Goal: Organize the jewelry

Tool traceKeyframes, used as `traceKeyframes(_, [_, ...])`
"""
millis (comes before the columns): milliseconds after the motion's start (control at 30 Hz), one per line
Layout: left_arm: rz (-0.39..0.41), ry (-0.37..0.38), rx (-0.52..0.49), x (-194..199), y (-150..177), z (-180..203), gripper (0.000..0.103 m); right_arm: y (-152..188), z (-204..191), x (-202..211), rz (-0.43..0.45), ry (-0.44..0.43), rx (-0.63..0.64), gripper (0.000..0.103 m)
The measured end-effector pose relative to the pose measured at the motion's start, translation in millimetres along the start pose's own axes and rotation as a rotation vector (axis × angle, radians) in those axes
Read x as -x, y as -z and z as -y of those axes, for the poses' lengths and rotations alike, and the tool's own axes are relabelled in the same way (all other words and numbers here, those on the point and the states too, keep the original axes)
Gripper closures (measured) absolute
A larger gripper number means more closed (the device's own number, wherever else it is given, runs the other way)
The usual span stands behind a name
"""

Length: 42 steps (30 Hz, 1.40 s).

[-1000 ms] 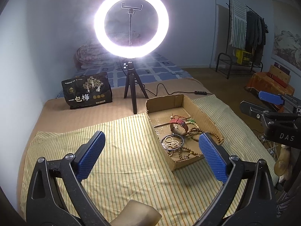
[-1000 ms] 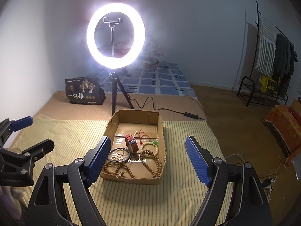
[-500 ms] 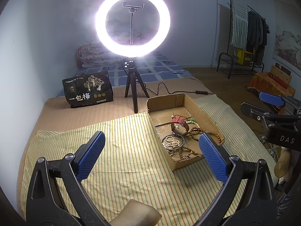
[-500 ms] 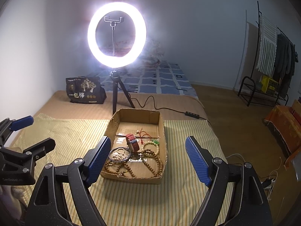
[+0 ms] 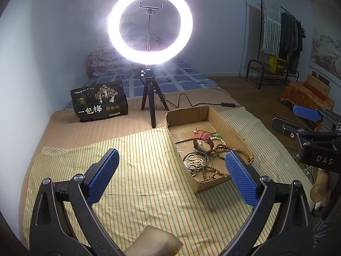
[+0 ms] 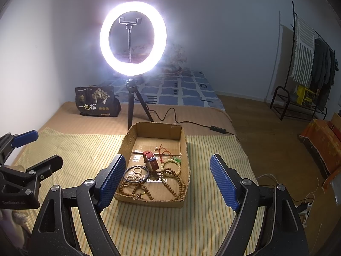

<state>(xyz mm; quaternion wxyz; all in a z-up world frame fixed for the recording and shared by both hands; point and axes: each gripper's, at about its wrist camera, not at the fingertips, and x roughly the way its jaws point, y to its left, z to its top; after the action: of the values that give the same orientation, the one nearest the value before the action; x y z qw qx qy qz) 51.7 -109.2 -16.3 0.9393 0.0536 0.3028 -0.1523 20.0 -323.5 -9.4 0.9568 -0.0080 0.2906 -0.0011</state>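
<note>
Nearest us, our left gripper (image 5: 171,178) and our right gripper (image 6: 168,180) both hang above the striped cloth (image 5: 136,183) with jaws spread wide — nothing between the blue pads of either. Just beyond lies the shallow cardboard box (image 6: 185,149) on the cloth, holding the jewelry: brown bead strands (image 6: 170,181), a dark bangle (image 6: 136,174) around pale beads, a red-strapped watch (image 6: 150,160), and a pale green bracelet (image 6: 173,161) — all tangled toward the near end. Farther back stand the lit ring light (image 6: 133,38) on its tripod and a black snack bag (image 5: 100,102).
</note>
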Motion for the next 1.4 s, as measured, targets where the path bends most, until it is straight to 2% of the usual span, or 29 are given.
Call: traceKeyframes(1400, [-0.009, -0.002, 0.016, -1.2, 2.2, -0.5, 0.002, 1.4, -5.2, -2.8, -0.016, -0.006, 0.017, 0.022])
